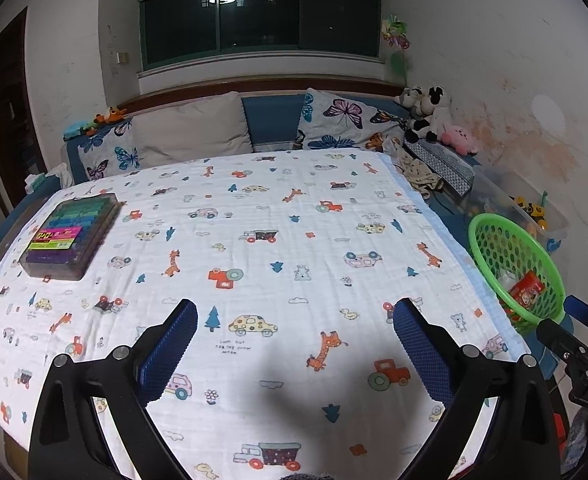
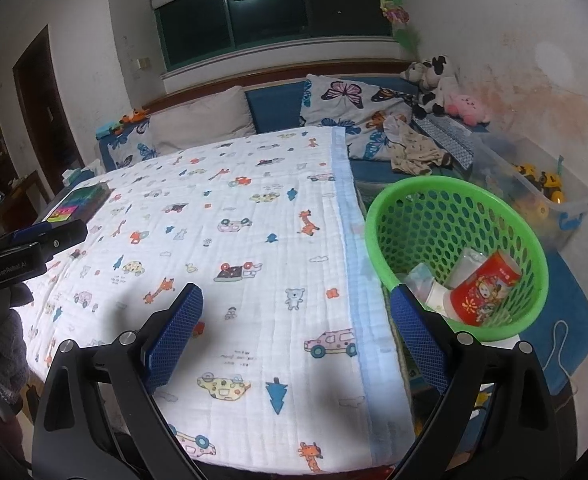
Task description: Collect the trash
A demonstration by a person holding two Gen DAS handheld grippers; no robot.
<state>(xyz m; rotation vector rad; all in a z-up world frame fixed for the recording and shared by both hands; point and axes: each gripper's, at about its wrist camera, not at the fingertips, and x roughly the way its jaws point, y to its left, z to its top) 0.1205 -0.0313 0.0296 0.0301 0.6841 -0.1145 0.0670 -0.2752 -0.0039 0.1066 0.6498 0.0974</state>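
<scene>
A green mesh basket (image 2: 426, 216) (image 1: 494, 240) stands at the right edge of the bed. Inside it lie a red printed carton (image 2: 484, 290) (image 1: 528, 290) and some pale wrappers (image 2: 434, 286). My right gripper (image 2: 296, 308) is open over the printed blanket (image 2: 254, 240), its right finger just in front of the basket rim, nothing between the fingers. My left gripper (image 1: 294, 316) is open too, low over the middle of the blanket (image 1: 274, 220), and holds nothing. The left gripper's body shows at the left edge of the right wrist view.
A clear box of coloured pieces (image 1: 72, 234) (image 2: 80, 204) lies on the blanket's far left. Pillows (image 1: 190, 132) and soft toys (image 1: 428, 114) line the headboard. A clear bin with toy trucks (image 2: 534, 188) sits by the right wall, crumpled cloth (image 2: 412, 152) beside it.
</scene>
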